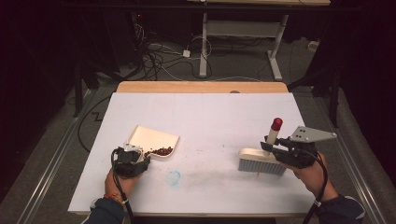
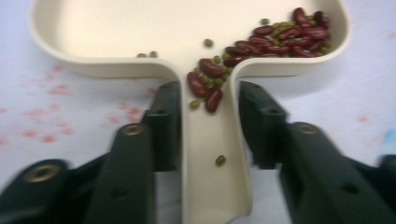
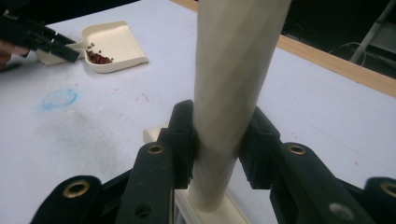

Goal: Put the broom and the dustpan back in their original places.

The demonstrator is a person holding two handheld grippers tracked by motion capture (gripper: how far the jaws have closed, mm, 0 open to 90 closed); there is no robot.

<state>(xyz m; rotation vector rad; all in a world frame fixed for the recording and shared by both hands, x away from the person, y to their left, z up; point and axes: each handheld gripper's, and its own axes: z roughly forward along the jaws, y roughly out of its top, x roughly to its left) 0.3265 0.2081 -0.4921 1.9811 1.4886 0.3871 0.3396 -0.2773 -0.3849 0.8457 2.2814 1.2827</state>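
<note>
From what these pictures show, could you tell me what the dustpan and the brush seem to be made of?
Dustpan: likely moulded plastic, cream, smooth with a slight sheen and rounded rim. Brush: handle and head look like the same cream plastic, the cap glossy red; the grey bristles are probably synthetic, though too small to tell.

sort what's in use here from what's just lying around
In use:
left gripper shut on dustpan handle
beans in the dustpan
right gripper shut on brush handle

Lying about:
blue smudge on the table
cables on the floor beyond
</note>
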